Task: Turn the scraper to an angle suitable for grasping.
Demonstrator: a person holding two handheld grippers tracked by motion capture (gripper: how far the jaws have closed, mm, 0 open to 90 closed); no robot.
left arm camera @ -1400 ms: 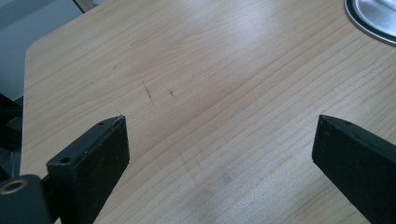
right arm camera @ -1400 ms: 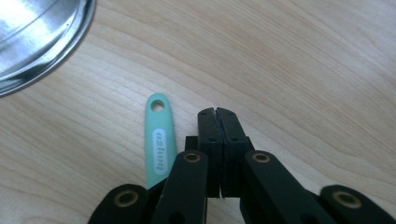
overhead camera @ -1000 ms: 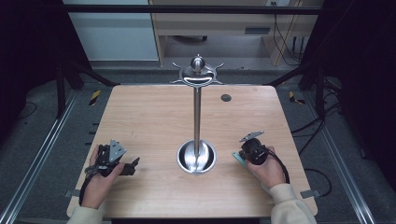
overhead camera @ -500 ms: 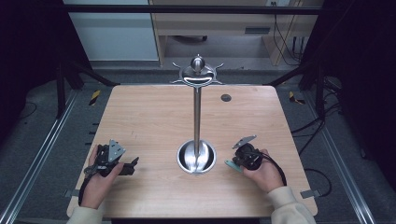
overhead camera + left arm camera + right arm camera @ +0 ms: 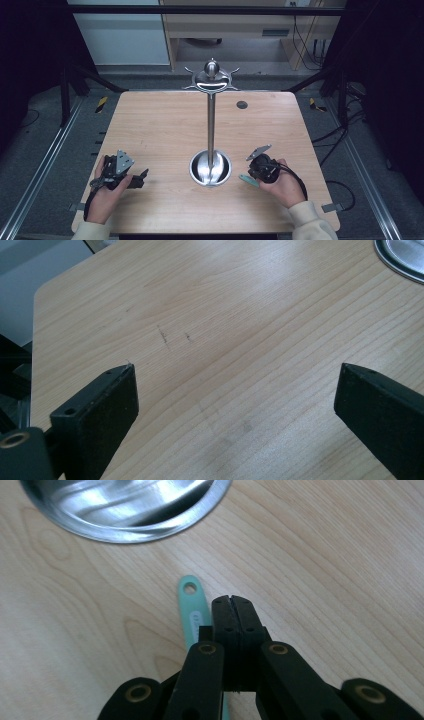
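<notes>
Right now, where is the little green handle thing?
In the high view the green handle sits right of the stand's round base, at the shut right gripper.

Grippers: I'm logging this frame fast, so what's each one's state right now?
Left gripper: open, nothing between the jaws, over bare table.
Right gripper: closed; whether it clamps the mint-green handle beside its jaws cannot be told.

The high view looks forward and down over the whole wooden table (image 5: 165,125), the metal stand (image 5: 211,125) at its middle. Each gripper view skims close above the tabletop toward the stand's round base (image 5: 125,510), which both share with the high view.
</notes>
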